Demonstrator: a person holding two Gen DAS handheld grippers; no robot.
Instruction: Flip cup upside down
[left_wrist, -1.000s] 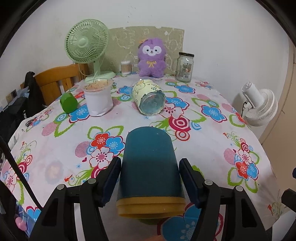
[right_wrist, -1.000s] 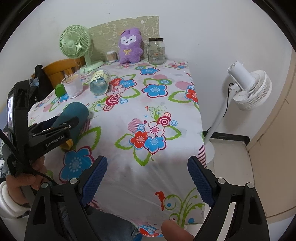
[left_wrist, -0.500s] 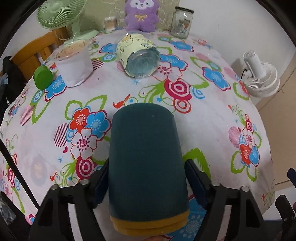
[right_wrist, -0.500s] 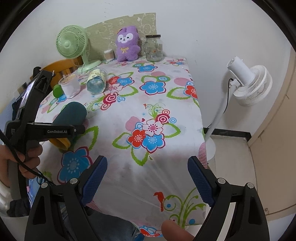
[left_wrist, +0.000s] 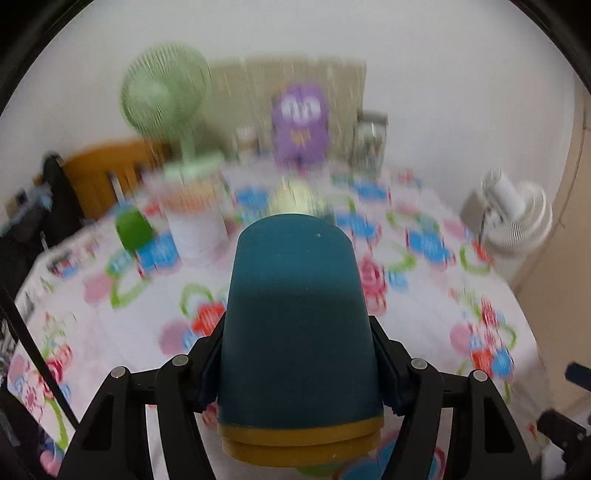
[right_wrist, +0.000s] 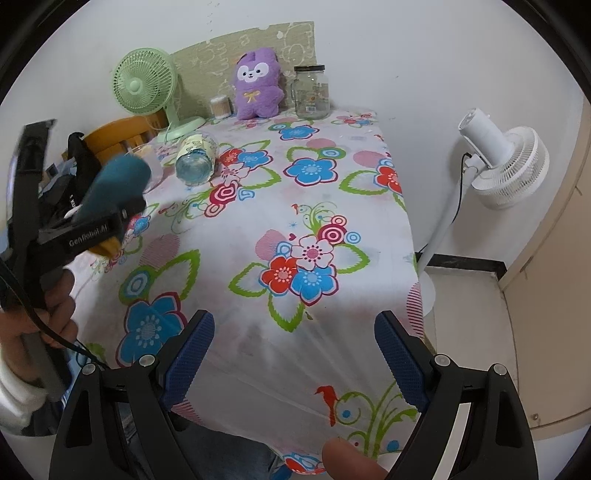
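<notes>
My left gripper is shut on a dark teal cup with a mustard-yellow rim band. The cup's closed base points away from the camera and its yellow rim faces me. In the right wrist view the same cup is held lifted above the left part of the table, base tilted up and away, in the left gripper. My right gripper is open and empty, over the table's near edge.
A floral tablecloth covers the table. On it are a clear jar lying on its side, a white cup, a green cup, a green desk fan, a purple plush and a glass jar. A white floor fan stands right.
My left gripper has lifted the teal cup off the table and tilted it so the base points up and away. The left view is motion-blurred. The right gripper has stayed in place.
</notes>
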